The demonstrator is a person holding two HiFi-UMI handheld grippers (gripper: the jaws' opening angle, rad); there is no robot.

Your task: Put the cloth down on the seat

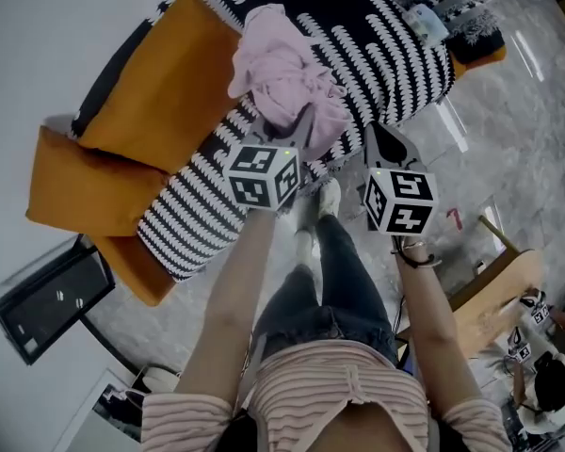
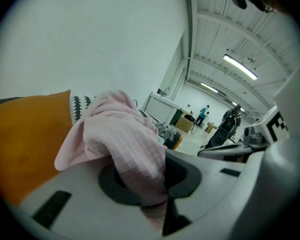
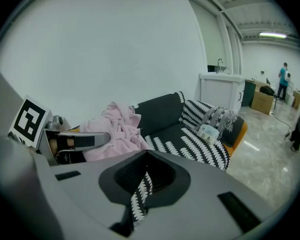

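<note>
A crumpled pink cloth (image 1: 284, 75) lies heaped on the black-and-white patterned sofa seat (image 1: 377, 55). My left gripper (image 1: 298, 128) is at the cloth's near edge and is shut on a fold of it. In the left gripper view the pink cloth (image 2: 122, 139) bulges up out of the closed jaws of the left gripper (image 2: 146, 184). My right gripper (image 1: 379, 141) hovers to the right over the seat's front edge, shut with nothing in it. The right gripper view shows the cloth (image 3: 117, 129) piled by the left gripper (image 3: 75, 141), beyond the right gripper (image 3: 142, 180).
Orange cushions (image 1: 137, 121) lean at the sofa's left end. A small packet (image 1: 424, 22) and a grey patterned cushion (image 1: 471, 12) lie at its right end. A wooden seat (image 1: 494, 299) and a person (image 1: 551, 384) are at lower right. A black panel (image 1: 52, 299) is on the floor at left.
</note>
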